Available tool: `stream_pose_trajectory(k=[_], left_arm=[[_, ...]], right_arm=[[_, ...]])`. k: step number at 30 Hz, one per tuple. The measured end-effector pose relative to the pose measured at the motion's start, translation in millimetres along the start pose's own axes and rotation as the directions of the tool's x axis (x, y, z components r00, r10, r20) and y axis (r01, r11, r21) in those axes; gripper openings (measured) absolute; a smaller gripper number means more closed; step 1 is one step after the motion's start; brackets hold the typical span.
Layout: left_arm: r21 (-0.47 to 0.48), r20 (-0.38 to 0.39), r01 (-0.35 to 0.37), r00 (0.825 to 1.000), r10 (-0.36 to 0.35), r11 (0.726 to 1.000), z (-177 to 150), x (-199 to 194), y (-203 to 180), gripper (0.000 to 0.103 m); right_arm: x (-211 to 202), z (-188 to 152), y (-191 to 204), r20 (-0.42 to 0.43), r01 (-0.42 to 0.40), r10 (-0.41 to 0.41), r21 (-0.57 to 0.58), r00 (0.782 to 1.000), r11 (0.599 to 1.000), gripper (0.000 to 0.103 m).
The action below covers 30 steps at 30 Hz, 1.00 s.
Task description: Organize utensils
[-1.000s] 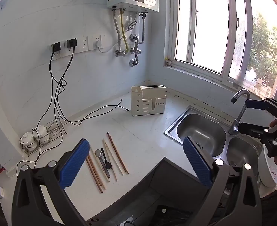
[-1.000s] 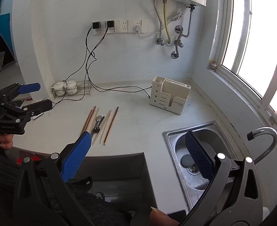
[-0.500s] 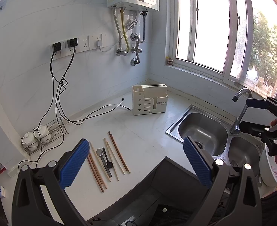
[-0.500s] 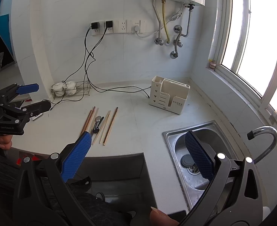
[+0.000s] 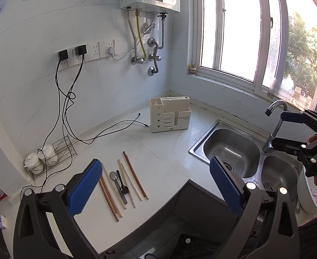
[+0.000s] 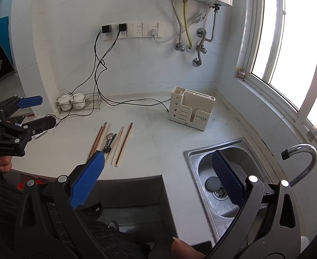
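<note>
Chopsticks [image 5: 134,178] wood, matt; sink [image 5: 229,149] brushed steel; holder [image 5: 169,114] probably plastic, cream, smooth.

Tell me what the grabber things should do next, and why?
Probably lower the left hand-held gripper onto the chopsticks lying beside the spoons on the counter. Both it and the right hand-held gripper are open and hold nothing, and the cream utensil holder stands waiting near the wall.
</note>
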<state>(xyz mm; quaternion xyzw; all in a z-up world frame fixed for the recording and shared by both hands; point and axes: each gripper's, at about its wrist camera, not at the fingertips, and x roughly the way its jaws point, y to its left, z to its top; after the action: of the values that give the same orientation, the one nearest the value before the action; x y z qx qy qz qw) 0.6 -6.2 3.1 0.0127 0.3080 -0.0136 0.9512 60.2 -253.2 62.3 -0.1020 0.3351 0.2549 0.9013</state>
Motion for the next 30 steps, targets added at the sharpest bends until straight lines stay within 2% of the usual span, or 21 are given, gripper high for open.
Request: stream_pose_trajectory(k=[30], left_arm=[[0.031,0.026,-0.017,1.000,0.016,0.999,6.9,-6.0,-7.3,0.098]], right_arm=[[1.7,-3.2,-6.8,0.010,-0.007,0.006,0.013,1.000,1.000,0.095]])
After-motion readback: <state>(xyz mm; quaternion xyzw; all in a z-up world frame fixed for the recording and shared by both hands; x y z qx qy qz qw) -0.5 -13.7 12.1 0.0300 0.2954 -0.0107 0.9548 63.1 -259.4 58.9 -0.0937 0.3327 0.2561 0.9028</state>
